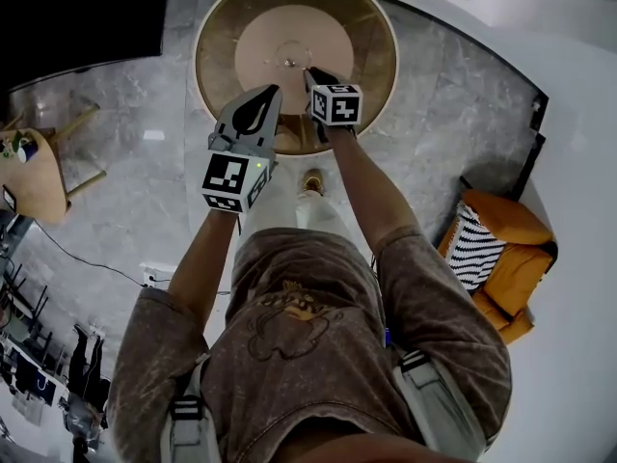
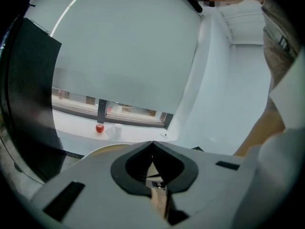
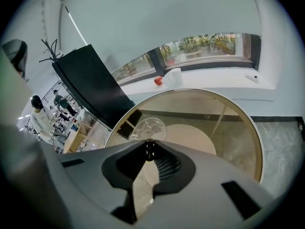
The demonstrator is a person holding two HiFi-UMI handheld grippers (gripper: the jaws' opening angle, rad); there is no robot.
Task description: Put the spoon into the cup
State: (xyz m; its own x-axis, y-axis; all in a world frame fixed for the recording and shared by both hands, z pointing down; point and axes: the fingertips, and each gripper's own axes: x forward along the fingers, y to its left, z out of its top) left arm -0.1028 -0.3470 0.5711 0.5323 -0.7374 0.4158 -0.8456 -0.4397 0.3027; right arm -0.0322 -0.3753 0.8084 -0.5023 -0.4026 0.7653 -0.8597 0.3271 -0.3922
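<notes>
Person (image 1: 318,336) standing at a round glass table (image 1: 207,56) with a wooden rim, both grippers held out over it; the left gripper (image 2: 152,144) is nearer the body, over the near edge, its jaws pressed together at the tips and empty; the right gripper (image 3: 150,143) reaches a little further in and tilts downward, its tips pinched on a thin bright sliver that I take for the spoon (image 1: 298,66); the spoon points toward the clear cup (image 3: 149,127), which stands upright near the middle of the table, just past the right tips; whether spoon and cup touch I cannot tell; beyond the table a white sill (image 3: 214,78) carries a small red ball (image 3: 157,80); an orange armchair (image 1: 506,258) stands well off to the right.
</notes>
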